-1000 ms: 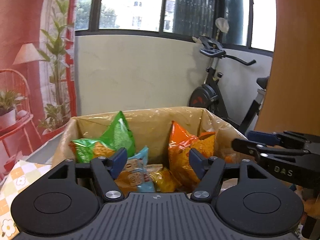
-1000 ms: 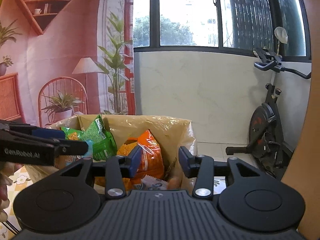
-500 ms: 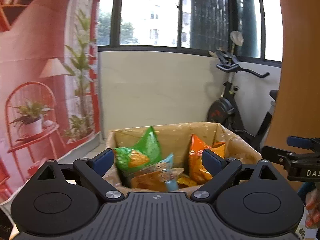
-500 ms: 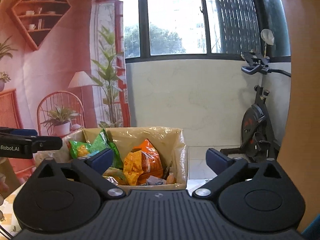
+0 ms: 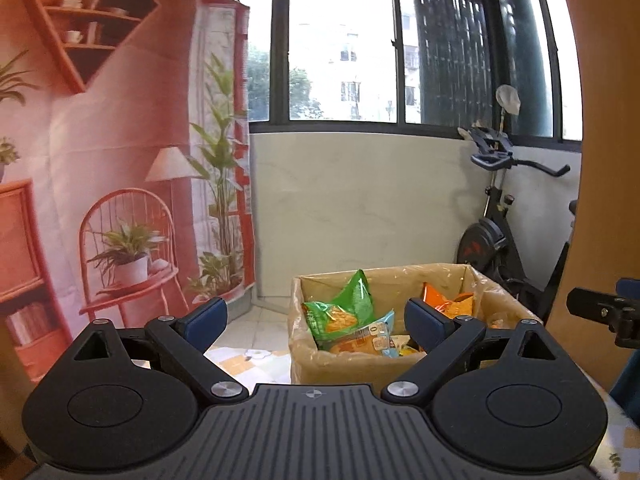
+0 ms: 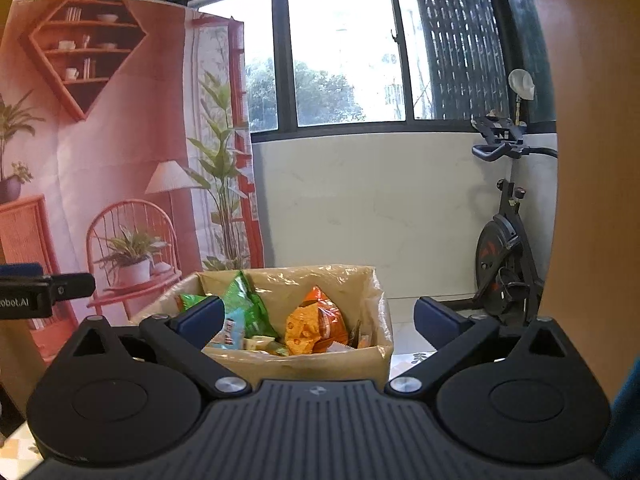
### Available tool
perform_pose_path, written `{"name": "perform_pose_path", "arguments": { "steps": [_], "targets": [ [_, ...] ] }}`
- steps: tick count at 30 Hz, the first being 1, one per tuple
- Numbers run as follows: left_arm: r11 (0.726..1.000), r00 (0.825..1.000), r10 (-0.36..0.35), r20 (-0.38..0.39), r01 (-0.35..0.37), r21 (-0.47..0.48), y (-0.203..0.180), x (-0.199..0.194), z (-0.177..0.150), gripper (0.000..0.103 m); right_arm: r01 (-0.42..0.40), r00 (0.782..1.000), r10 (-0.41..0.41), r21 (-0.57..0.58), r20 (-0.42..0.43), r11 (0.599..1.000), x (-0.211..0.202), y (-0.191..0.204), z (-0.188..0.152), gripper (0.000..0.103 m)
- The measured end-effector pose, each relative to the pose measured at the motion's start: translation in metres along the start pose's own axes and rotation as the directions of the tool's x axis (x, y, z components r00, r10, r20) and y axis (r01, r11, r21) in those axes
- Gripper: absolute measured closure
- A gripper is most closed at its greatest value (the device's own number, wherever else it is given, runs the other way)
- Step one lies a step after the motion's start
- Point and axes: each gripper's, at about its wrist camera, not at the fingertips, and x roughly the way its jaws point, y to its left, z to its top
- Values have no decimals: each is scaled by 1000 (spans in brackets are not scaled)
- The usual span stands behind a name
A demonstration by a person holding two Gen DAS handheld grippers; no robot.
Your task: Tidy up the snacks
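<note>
Snacks sit boxed beyond both grippers' spread, empty jaws, just opened.

exercise bike right, by wall | printed room backdrop left | window behind

Both pulled back and up from the cardboard box, now smaller in view. Left claw and right claw just opened wide, nothing between the fingers.
</note>
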Motion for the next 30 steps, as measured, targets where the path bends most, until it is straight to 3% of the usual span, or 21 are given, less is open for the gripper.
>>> {"name": "perform_pose_path", "arguments": {
  "steps": [4, 17, 30],
  "targets": [
    [1000, 1000, -6, -7, 6, -23, 4, -31, 3, 6, 10, 1000, -10, 27, 9, 1000, -28, 9, 4, 0],
    [996, 996, 86, 4, -86, -29, 17, -121, 1, 6, -10, 999, 12, -45, 42, 999, -112, 48, 16, 0],
    [995, 997, 73, 28, -71, -68, 24, -144, 5, 6, 14, 998, -9, -79, 57, 997, -135, 62, 18, 0]
  ]
}}
